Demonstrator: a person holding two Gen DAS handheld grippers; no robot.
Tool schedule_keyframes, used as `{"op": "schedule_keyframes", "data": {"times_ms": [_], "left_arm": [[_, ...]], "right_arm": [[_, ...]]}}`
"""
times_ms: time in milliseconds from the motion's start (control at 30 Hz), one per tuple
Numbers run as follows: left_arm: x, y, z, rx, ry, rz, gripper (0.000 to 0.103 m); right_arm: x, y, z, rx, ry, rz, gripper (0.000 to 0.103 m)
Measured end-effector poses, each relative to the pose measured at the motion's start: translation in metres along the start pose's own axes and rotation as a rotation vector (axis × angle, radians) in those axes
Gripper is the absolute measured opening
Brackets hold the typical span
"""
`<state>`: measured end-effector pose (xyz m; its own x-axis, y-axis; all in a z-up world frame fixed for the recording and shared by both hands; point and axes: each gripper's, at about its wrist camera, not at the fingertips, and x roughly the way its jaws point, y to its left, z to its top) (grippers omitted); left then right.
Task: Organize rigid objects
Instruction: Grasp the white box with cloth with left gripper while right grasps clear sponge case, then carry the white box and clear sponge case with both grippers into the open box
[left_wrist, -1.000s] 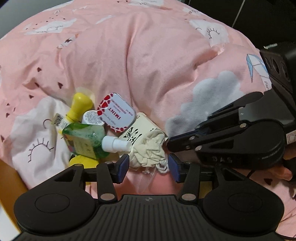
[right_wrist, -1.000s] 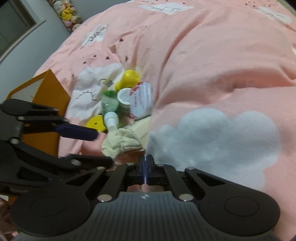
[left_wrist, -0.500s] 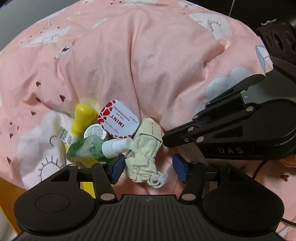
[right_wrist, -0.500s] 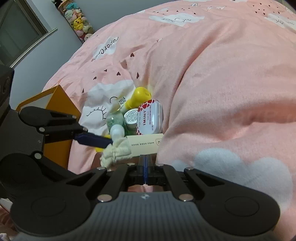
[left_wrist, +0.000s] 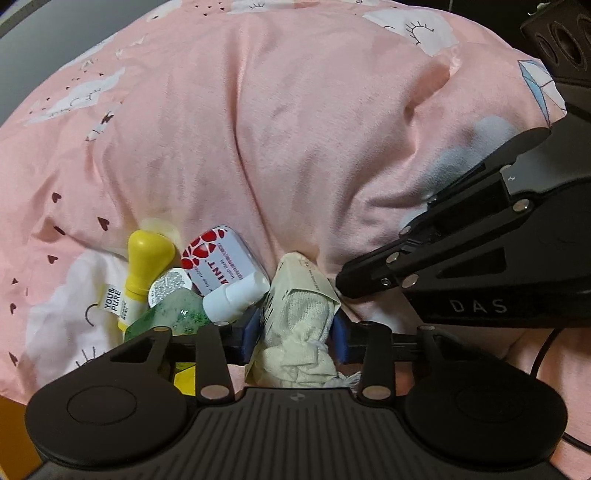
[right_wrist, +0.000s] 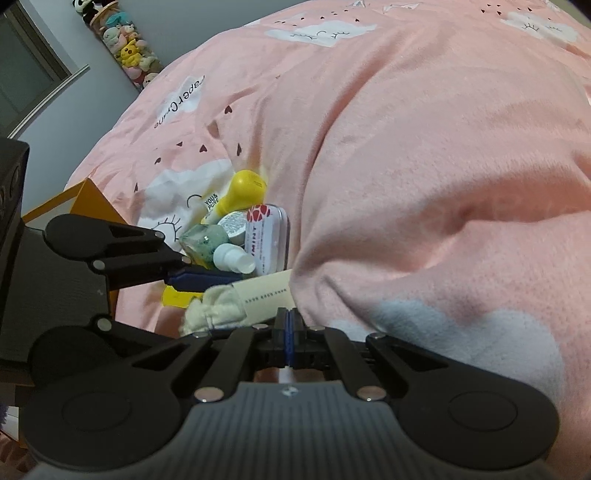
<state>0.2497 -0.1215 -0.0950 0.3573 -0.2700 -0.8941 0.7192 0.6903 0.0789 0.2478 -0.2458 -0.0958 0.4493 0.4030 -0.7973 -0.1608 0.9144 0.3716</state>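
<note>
A cream drawstring pouch (left_wrist: 299, 317) with a card label lies at the near end of a small pile on the pink duvet (left_wrist: 295, 129). My left gripper (left_wrist: 295, 334) straddles it. Its jaws are closing, and both blue pads touch the cloth. Left of the pouch lie a green bottle (left_wrist: 173, 314) with a white cap, a red-and-white mint tin (left_wrist: 218, 258), a foil-lidded pot (left_wrist: 170, 288) and a yellow-capped tube (left_wrist: 146, 258). My right gripper (right_wrist: 289, 321) is shut with nothing in it, just right of the pouch (right_wrist: 218, 310).
An orange box (right_wrist: 85, 199) stands at the bed's left edge, close to the pile. A flat yellow thing (right_wrist: 177, 295) lies under the left gripper's finger. The duvet bulges high to the right. Plush toys (right_wrist: 125, 48) hang on the far wall.
My left gripper came down closer over the pile; its jaws first widened, then narrowed onto the cloth pouch. The right gripper stayed shut and hardly moved.
</note>
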Motion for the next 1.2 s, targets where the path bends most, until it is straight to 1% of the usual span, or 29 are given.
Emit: {"op": "schedule_keyframes", "data": {"times_ms": [100, 167, 233, 333, 367, 433, 533, 567, 633, 700, 767, 900, 1033, 1133, 1200], "left_arm": [[-0.012, -0.002, -0.004, -0.012, -0.021, 0.029, 0.033], [-0.024, -0.004, -0.007, -0.025, -0.044, 0.028, 0.030], [-0.033, -0.003, -0.011, -0.046, -0.052, 0.019, 0.030], [-0.046, -0.003, -0.019, -0.064, -0.068, 0.021, 0.030], [-0.052, -0.003, -0.022, -0.072, -0.073, 0.026, 0.030], [-0.063, -0.002, -0.027, -0.097, -0.077, 0.028, 0.030], [-0.078, 0.001, -0.034, -0.128, -0.086, 0.031, 0.030], [-0.084, 0.001, -0.037, -0.134, -0.096, 0.038, 0.030], [-0.093, 0.000, -0.042, -0.142, -0.111, 0.054, 0.030], [-0.100, 0.000, -0.048, -0.156, -0.125, 0.056, 0.030], [-0.105, 0.002, -0.052, -0.179, -0.143, 0.056, 0.030], [-0.111, 0.006, -0.059, -0.200, -0.158, 0.054, 0.030], [-0.118, 0.008, -0.064, -0.210, -0.176, 0.057, 0.030], [-0.127, 0.011, -0.068, -0.225, -0.200, 0.061, 0.030], [-0.136, 0.013, -0.070, -0.240, -0.221, 0.057, 0.030]], "right_arm": [[-0.003, 0.001, -0.002, 0.000, -0.003, -0.001, 0.000], [-0.006, 0.001, -0.003, 0.002, -0.001, 0.005, 0.000], [-0.011, 0.004, -0.005, -0.007, 0.000, 0.012, 0.001], [-0.017, 0.010, -0.009, -0.025, 0.009, 0.024, 0.012], [-0.019, 0.013, -0.010, -0.034, 0.016, 0.032, 0.021], [-0.021, 0.021, -0.013, -0.067, 0.034, 0.036, 0.025], [-0.022, 0.035, -0.017, -0.131, 0.067, 0.032, 0.038], [-0.021, 0.039, -0.018, -0.148, 0.083, 0.038, 0.044], [-0.017, 0.047, -0.021, -0.184, 0.120, 0.041, 0.046], [-0.009, 0.057, -0.024, -0.231, 0.156, 0.026, 0.053], [-0.001, 0.064, -0.027, -0.264, 0.184, -0.001, 0.057], [0.014, 0.067, -0.027, -0.269, 0.219, -0.015, 0.061], [0.023, 0.069, -0.026, -0.267, 0.235, -0.030, 0.061], [0.018, 0.073, -0.027, -0.280, 0.230, -0.042, 0.060], [0.009, 0.077, -0.024, -0.290, 0.208, -0.058, 0.060]]}}
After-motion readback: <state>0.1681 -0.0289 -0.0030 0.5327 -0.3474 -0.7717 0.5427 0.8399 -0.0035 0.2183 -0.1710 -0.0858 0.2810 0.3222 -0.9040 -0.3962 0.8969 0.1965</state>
